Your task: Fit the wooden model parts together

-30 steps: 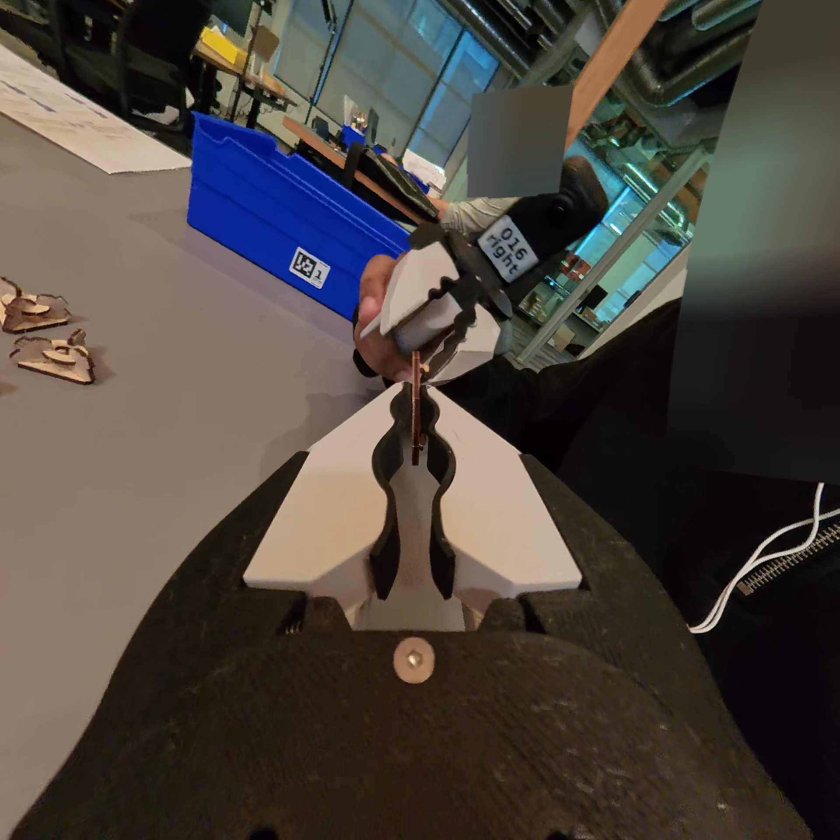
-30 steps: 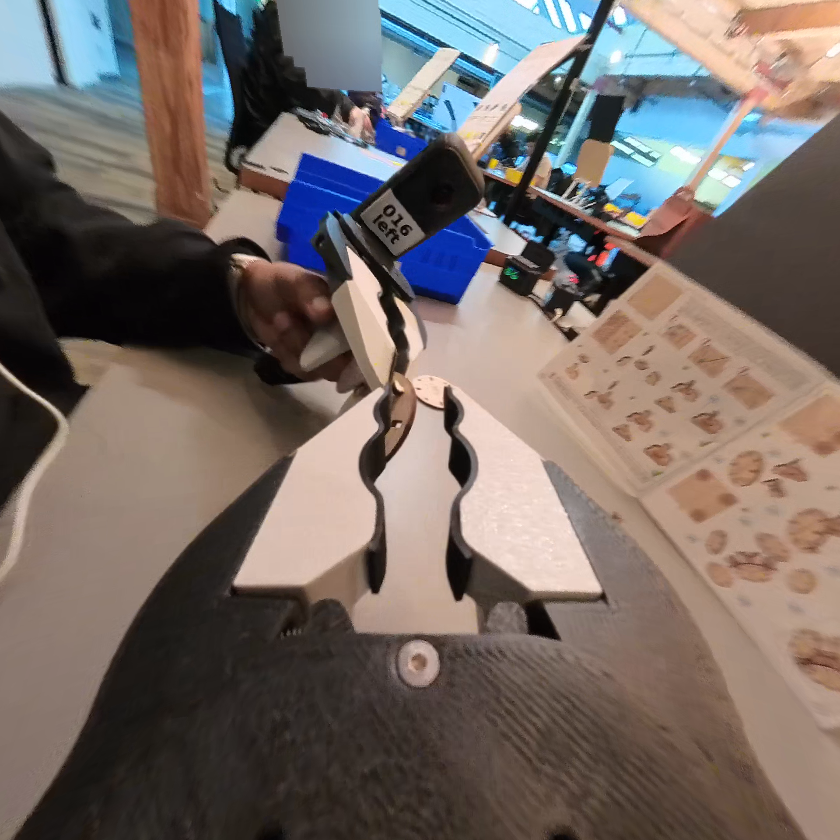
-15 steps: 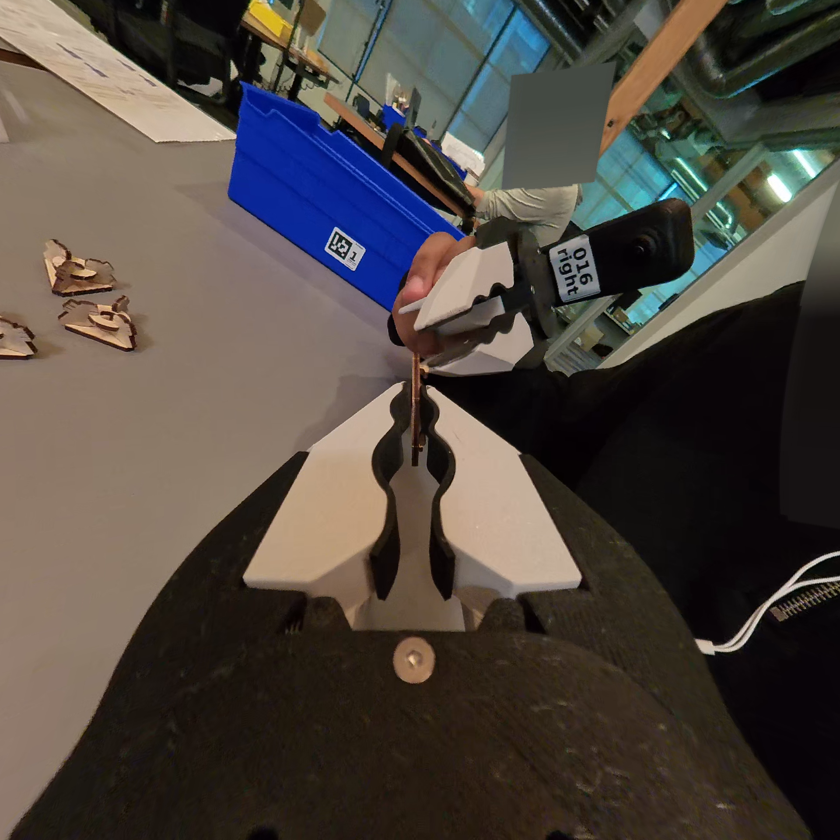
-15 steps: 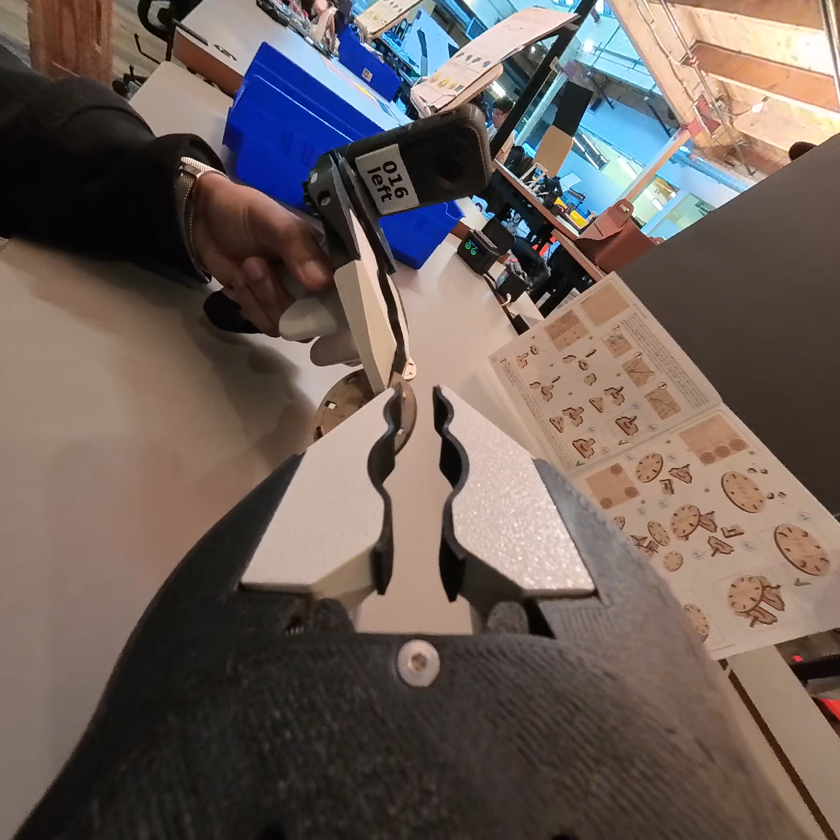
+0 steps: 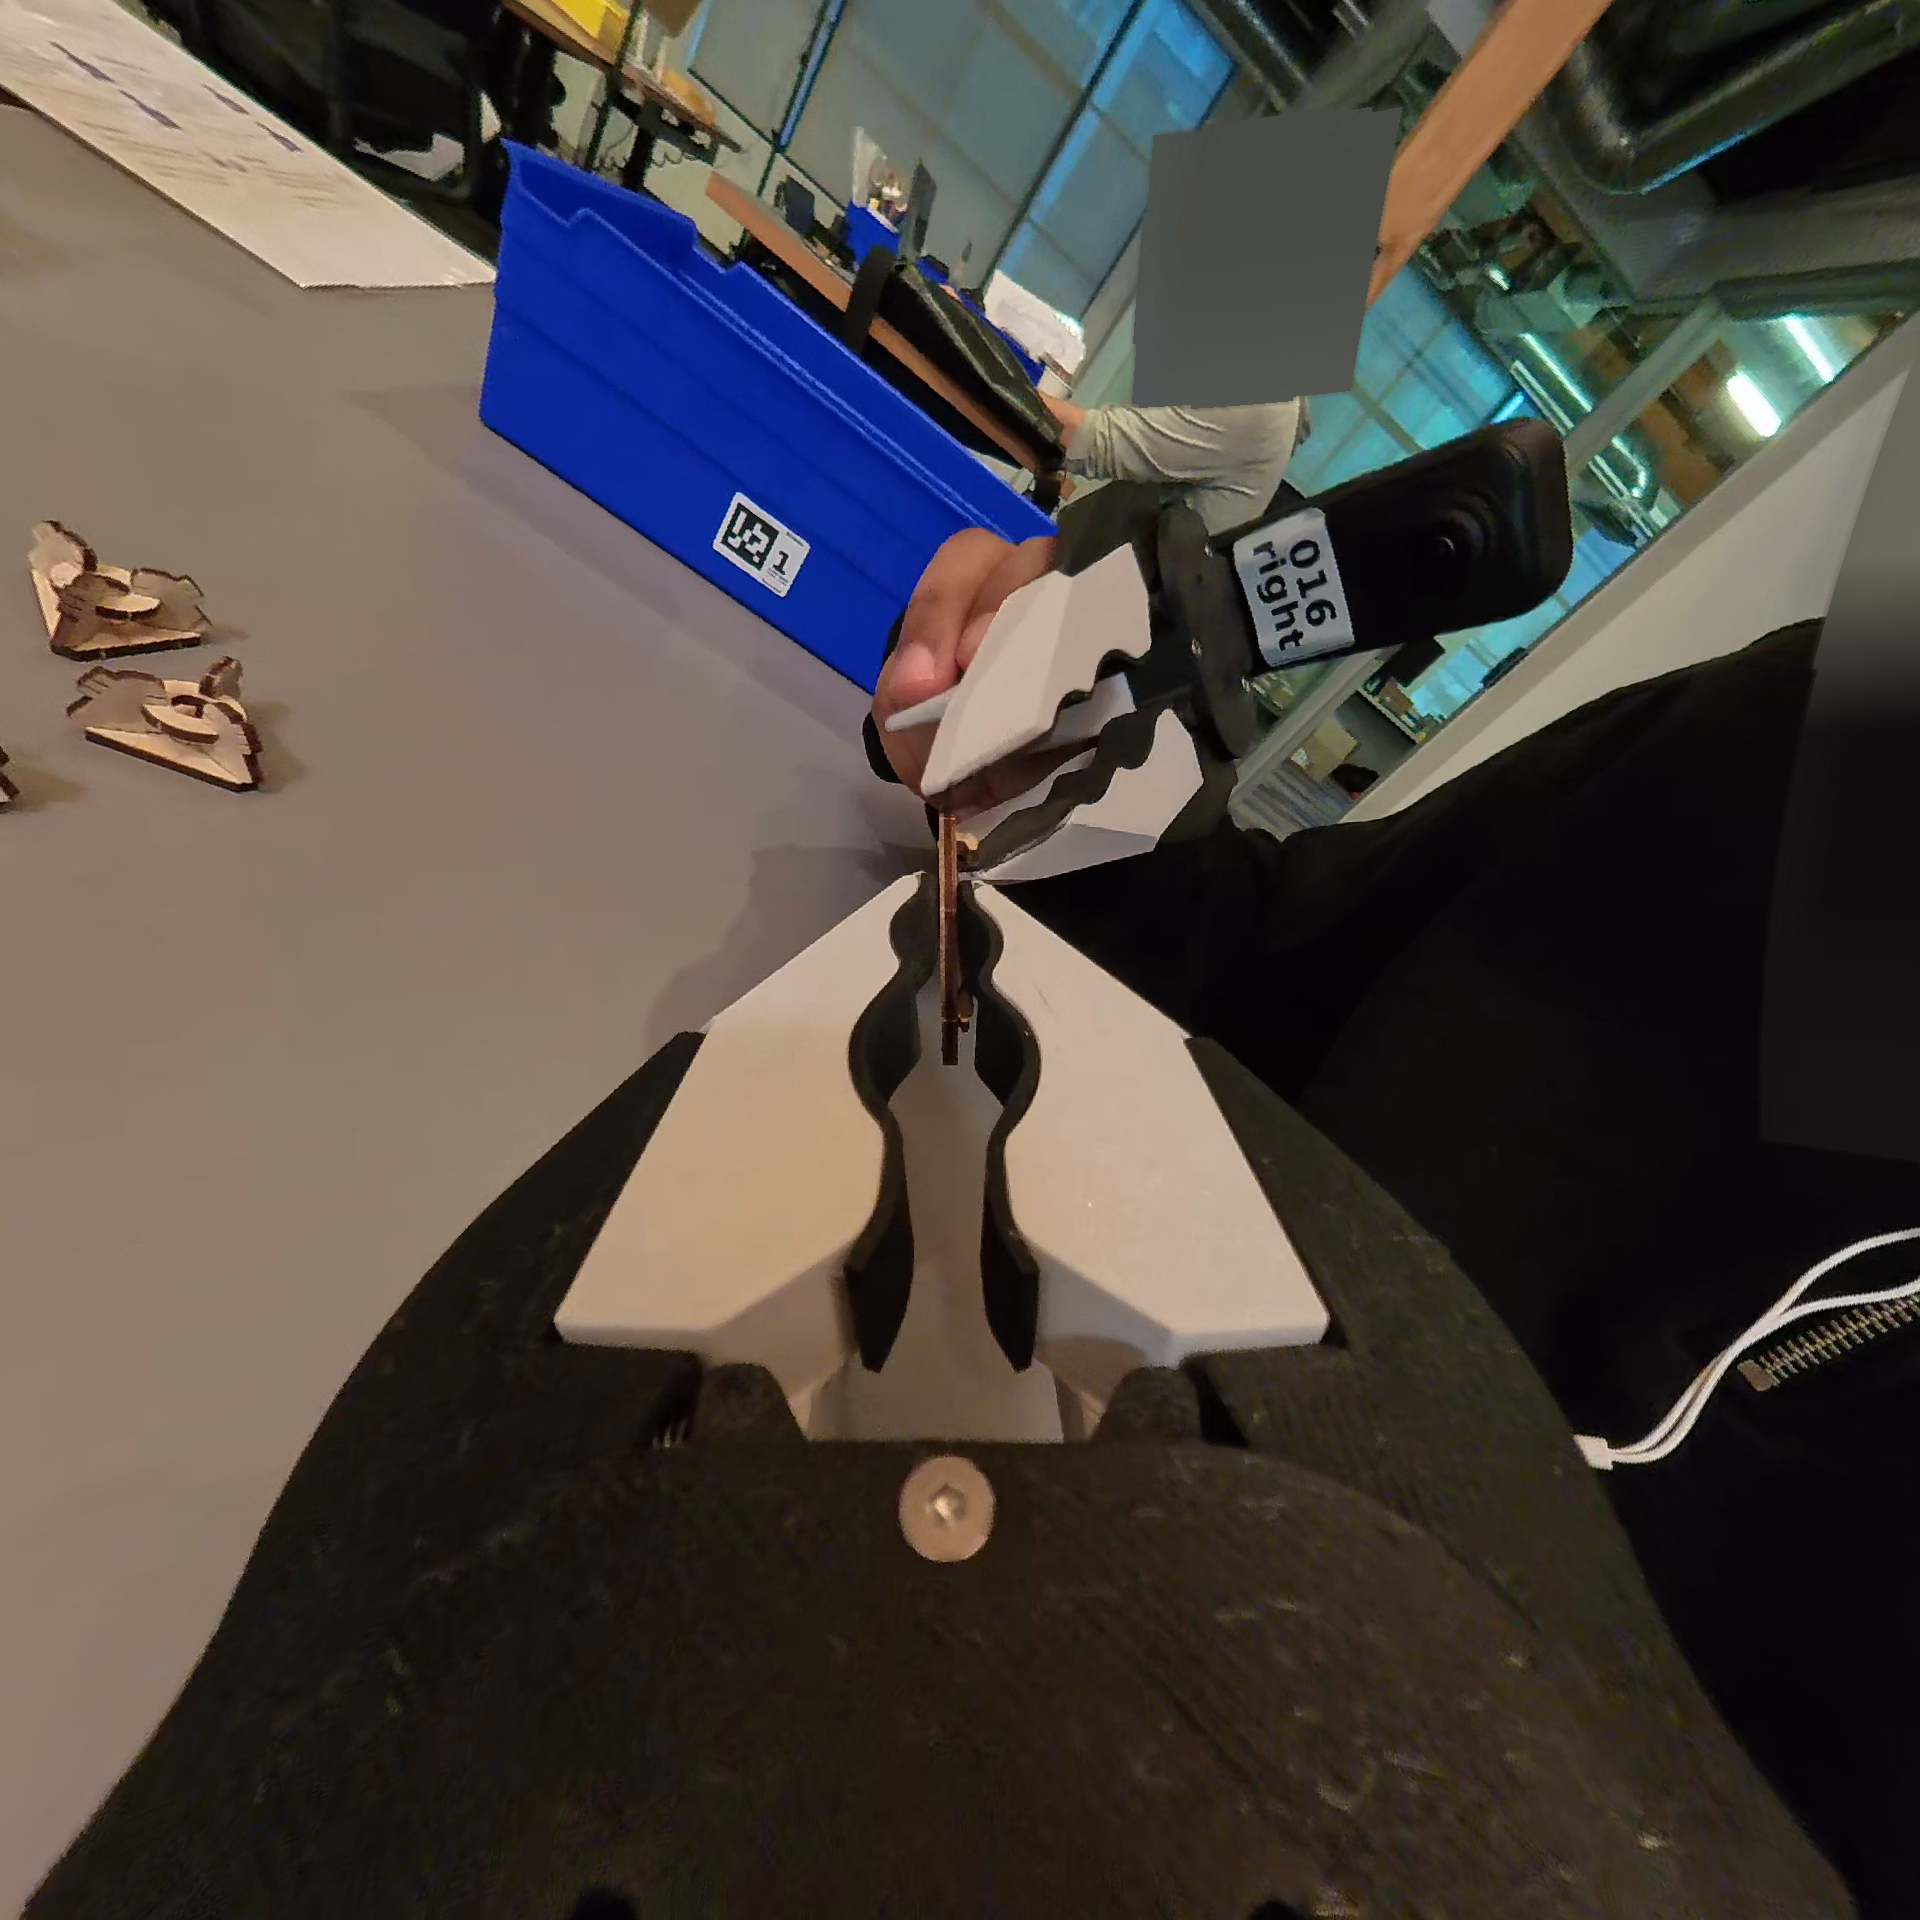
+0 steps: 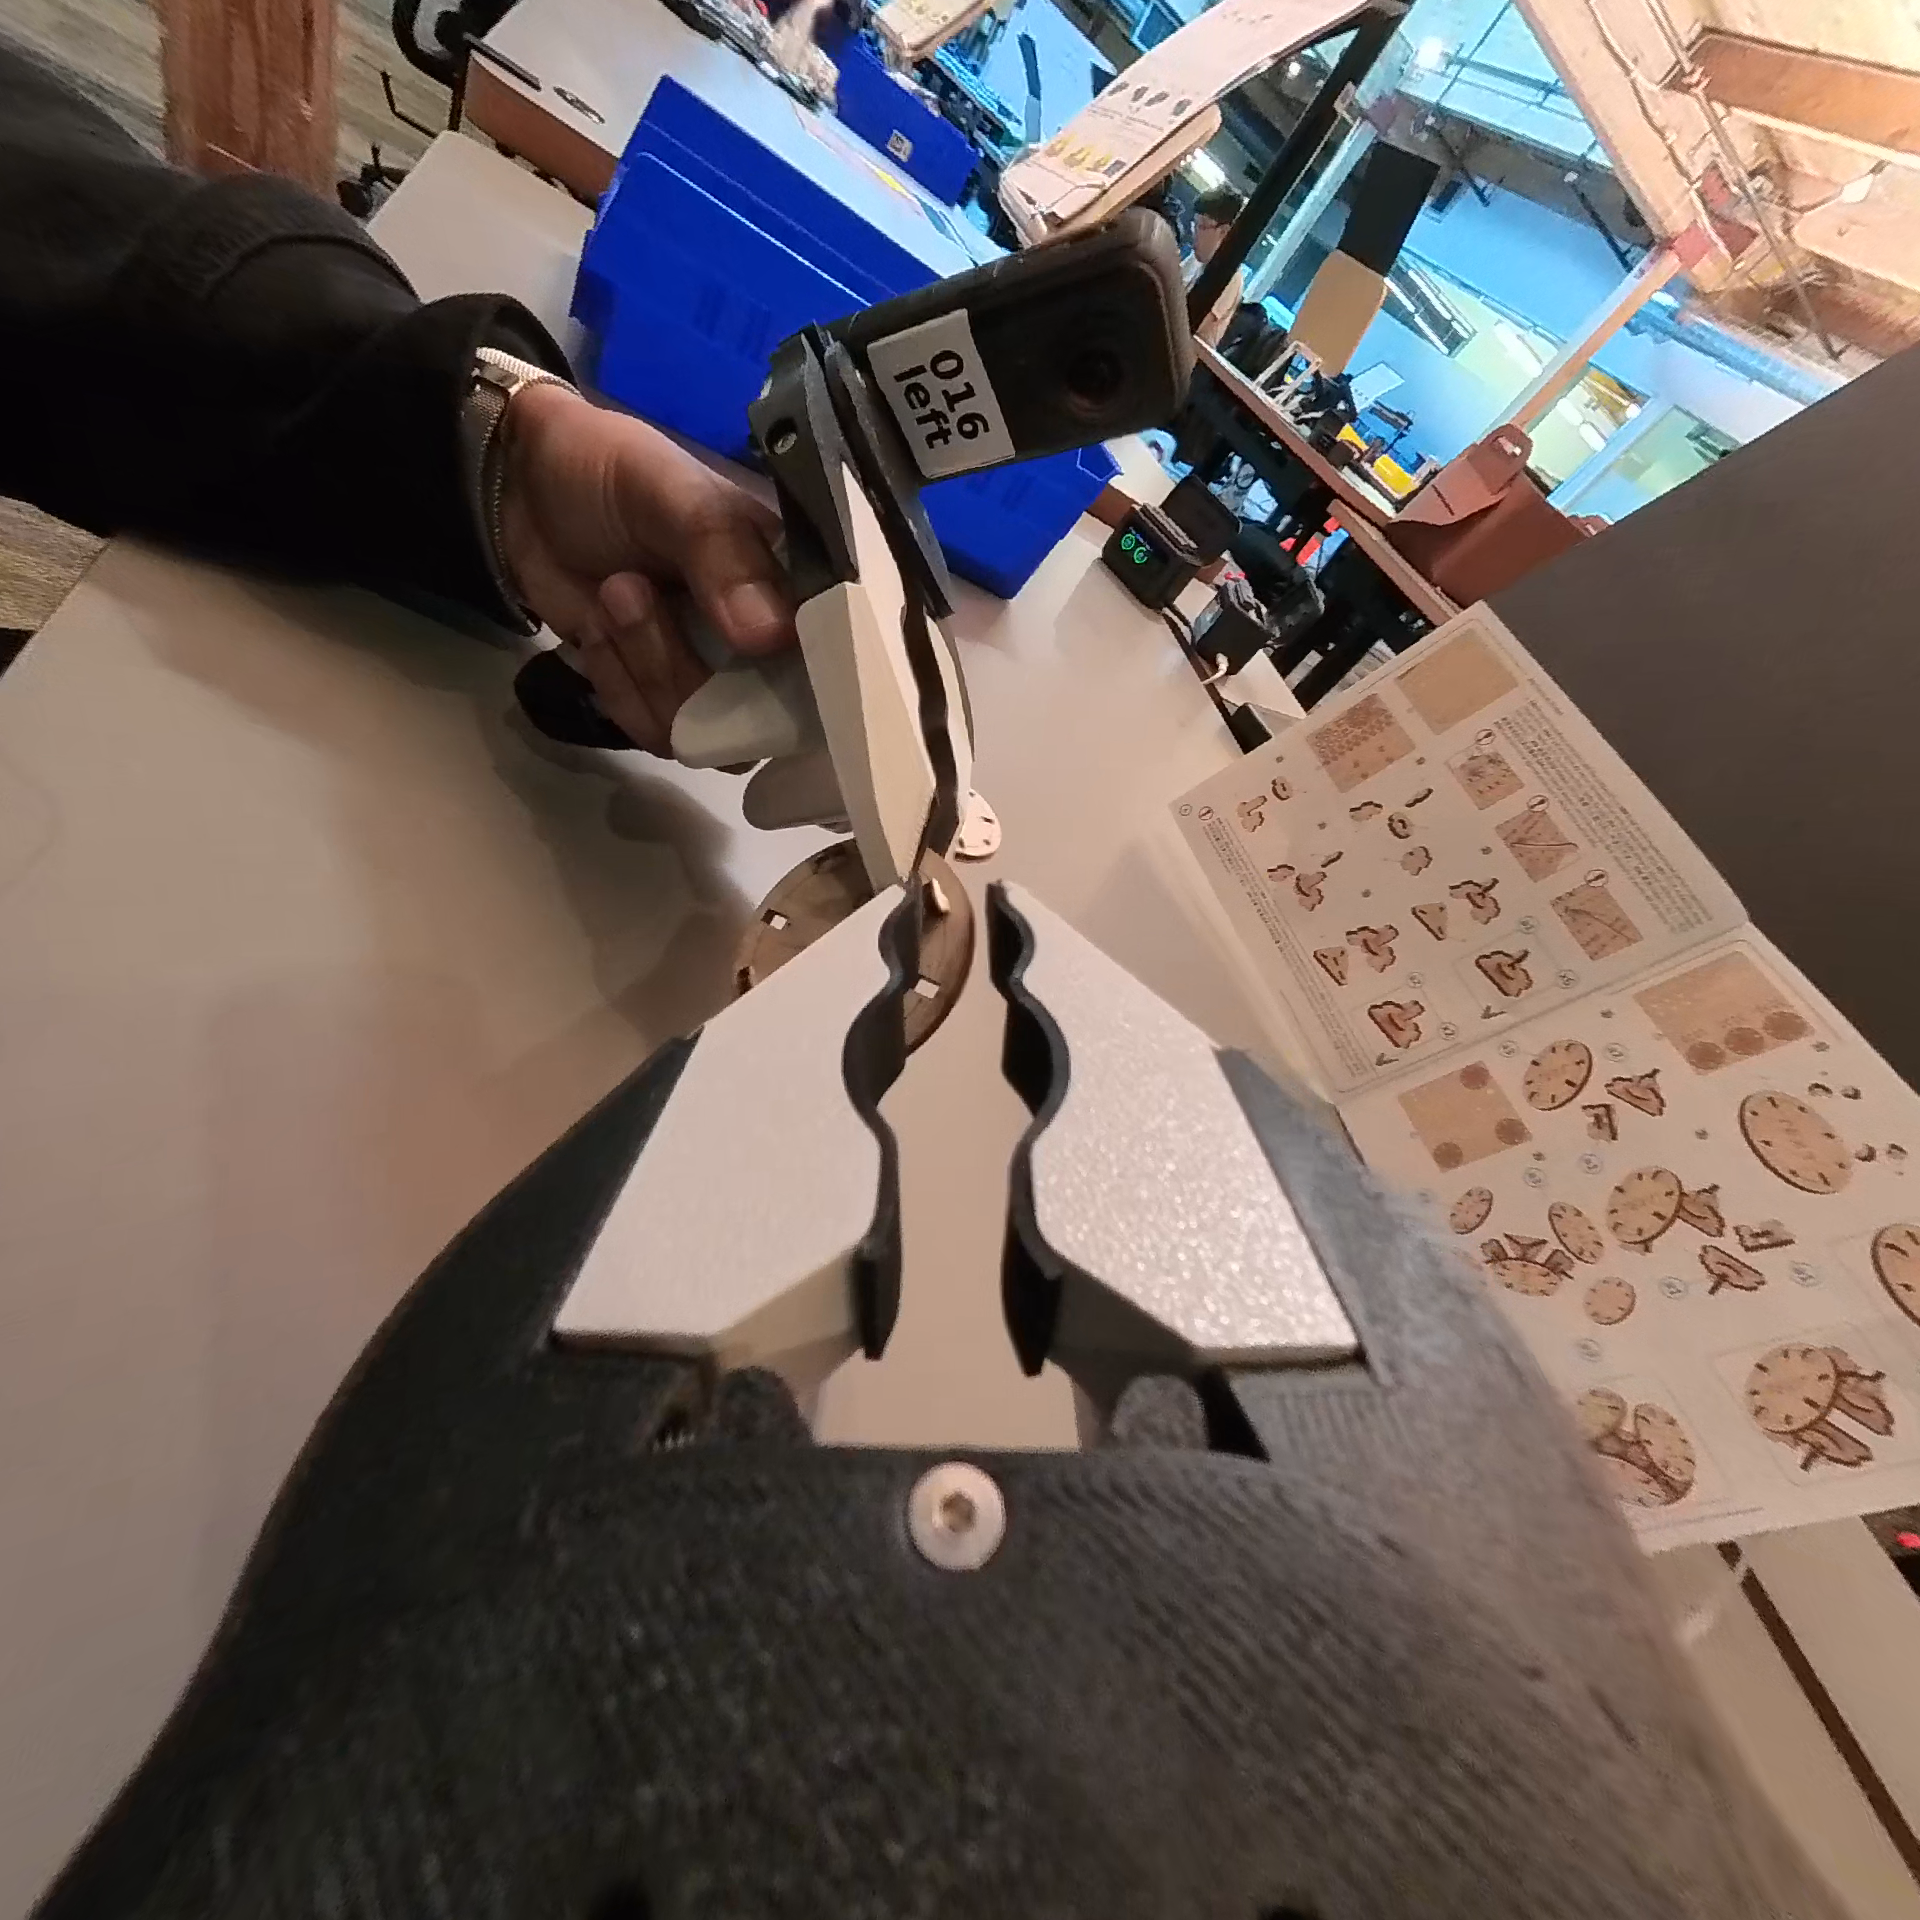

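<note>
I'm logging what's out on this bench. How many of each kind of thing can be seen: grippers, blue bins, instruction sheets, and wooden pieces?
Handheld grippers: 2, left and right
Blue bins: 1
Instruction sheets with wooden-part drawings: 1
Small wooden assemblies wholly in view on the table: 2
Round wooden discs: 2, dark one clamped in the left gripper, pale one on the table
Total: 8

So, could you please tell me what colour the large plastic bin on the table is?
The large plastic bin is bright blue; the left wrist view shows it best.

A thin brown wooden disc [image 5: 948, 935] with square slots stands edge-on, pinched between the left fingers [image 5: 821, 997].
</note>
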A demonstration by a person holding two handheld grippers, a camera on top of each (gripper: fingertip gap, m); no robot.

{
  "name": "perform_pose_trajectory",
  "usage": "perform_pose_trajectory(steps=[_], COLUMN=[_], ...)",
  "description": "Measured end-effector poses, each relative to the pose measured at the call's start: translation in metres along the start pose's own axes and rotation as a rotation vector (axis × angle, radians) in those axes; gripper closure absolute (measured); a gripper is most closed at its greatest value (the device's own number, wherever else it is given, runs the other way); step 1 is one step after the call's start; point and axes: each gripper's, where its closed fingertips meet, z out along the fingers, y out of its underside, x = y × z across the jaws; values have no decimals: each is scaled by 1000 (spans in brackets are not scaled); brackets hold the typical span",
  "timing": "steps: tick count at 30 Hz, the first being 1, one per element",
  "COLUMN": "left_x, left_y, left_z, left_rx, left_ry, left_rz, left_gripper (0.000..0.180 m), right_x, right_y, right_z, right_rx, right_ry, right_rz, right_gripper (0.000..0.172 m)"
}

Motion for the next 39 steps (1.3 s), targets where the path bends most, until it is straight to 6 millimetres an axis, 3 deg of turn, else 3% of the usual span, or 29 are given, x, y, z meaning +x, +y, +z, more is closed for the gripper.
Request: perform_pose_trajectory(steps=[39], left_x=[6], left_y=[-1], left_z=[-1], left_rx=[6], left_ry=[40], left_rz=[-3], left_gripper=[180], right_x=[-3], right_y=[-4], right_z=[-1], right_rx=[-2], right_ry=[-53], right_rz=[81], right_gripper=[165])
